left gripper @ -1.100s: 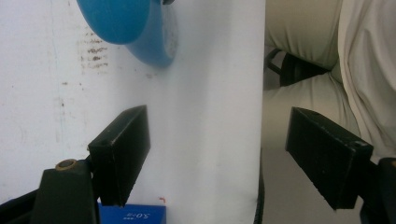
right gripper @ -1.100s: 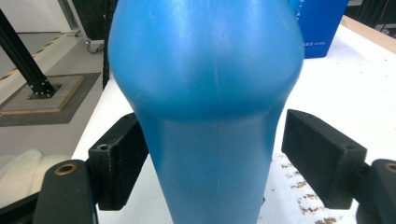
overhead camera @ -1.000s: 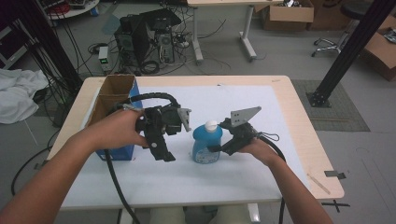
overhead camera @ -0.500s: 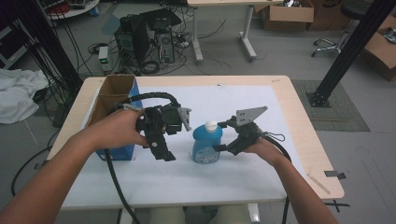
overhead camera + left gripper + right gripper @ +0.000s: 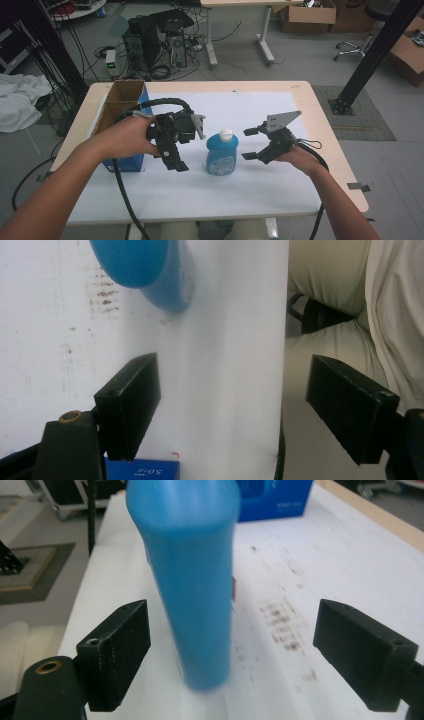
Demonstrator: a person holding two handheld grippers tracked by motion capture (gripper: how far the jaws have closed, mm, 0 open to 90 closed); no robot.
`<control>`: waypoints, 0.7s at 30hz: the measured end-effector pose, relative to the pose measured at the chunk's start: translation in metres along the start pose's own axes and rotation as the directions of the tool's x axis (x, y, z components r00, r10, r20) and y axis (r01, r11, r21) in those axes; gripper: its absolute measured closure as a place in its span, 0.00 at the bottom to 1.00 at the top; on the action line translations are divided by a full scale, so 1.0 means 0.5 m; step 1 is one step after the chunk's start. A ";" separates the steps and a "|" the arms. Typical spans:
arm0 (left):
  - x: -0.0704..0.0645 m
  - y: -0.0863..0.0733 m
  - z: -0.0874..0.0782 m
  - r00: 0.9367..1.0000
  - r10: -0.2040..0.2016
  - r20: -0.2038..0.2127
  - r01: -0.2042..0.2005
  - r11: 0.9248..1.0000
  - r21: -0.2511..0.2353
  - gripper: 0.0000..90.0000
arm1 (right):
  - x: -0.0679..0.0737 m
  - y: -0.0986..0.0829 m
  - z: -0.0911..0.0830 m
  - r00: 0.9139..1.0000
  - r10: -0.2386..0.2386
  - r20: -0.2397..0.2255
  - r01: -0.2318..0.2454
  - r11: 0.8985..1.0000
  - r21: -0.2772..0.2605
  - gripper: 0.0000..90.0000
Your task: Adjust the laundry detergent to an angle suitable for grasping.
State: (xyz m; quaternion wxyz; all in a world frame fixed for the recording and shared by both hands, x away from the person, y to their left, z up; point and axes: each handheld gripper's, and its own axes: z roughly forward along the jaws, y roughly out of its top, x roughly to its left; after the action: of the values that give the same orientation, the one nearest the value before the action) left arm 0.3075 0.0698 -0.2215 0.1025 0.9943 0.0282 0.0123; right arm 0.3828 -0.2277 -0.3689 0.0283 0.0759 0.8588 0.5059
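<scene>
Even, bright overhead light; white table cover (image 5: 260, 180) near blown out, shadows soft and faint. High view slightly soft, mild bowing at edges. Right gripper view: blue bottle (image 5: 192, 580) smeared, blurred. Left gripper view: background soft, own jaws sharper.

Open blue-sided cardboard box (image 5: 120, 100) at 9 o'clock on wooden table (image 5: 320, 115), touching edge of white sheet (image 5: 235, 195). On floor beyond: PC tower (image 5: 172, 40) w/ cables at 11, white cloth (image 5: 20, 100) at 9–10, cardboard boxes (image 5: 307, 15) at 1, black post (image 5: 372, 55) at 2.
</scene>
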 end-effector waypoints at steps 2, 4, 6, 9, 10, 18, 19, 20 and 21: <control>0.001 0.001 0.000 1.000 0.001 -0.001 -0.001 1.000 0.001 0.25 | -0.003 -0.001 -0.018 1.000 0.010 0.006 -0.010 0.999 0.034 0.17; 0.001 0.001 -0.001 1.000 0.000 -0.001 0.000 1.000 0.003 0.25 | -0.005 0.001 -0.038 1.000 0.011 0.017 -0.012 0.997 0.074 0.17; 0.000 0.001 -0.002 1.000 -0.004 -0.003 0.004 1.000 0.000 0.25 | -0.007 0.004 -0.059 0.999 0.016 0.037 -0.019 0.996 0.092 0.17; -0.002 0.003 -0.001 1.000 0.006 -0.008 -0.006 1.000 0.001 0.25 | -0.011 0.009 -0.089 0.998 0.021 0.054 -0.028 0.992 0.123 0.17; -0.002 0.003 -0.001 1.000 0.006 -0.008 -0.006 1.000 0.001 0.25 | -0.012 0.010 -0.098 0.998 0.022 0.061 -0.030 0.990 0.138 0.17; -0.005 0.005 -0.001 1.000 0.003 -0.008 -0.003 1.000 0.006 0.25 | -0.016 0.007 -0.148 0.994 0.024 0.103 -0.049 0.966 0.256 0.17; -0.005 0.005 -0.001 1.000 0.000 -0.010 0.000 1.000 0.004 0.25 | -0.016 0.006 -0.152 0.994 0.025 0.104 -0.052 0.963 0.264 0.17; -0.006 0.005 -0.001 1.000 -0.003 -0.009 0.004 1.000 0.003 0.25 | -0.016 0.005 -0.156 0.994 0.025 0.104 -0.054 0.960 0.276 0.17; -0.005 0.005 -0.001 1.000 -0.002 -0.010 0.002 1.000 0.005 0.25 | -0.015 0.004 -0.159 0.994 0.028 0.108 -0.058 0.956 0.287 0.17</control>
State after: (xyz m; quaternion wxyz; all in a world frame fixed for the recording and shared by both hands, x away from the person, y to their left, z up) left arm 0.3051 0.0671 -0.2205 0.1001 0.9944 0.0297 0.0170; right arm 0.3805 -0.2967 -0.3290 0.0500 0.1236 0.9192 0.3704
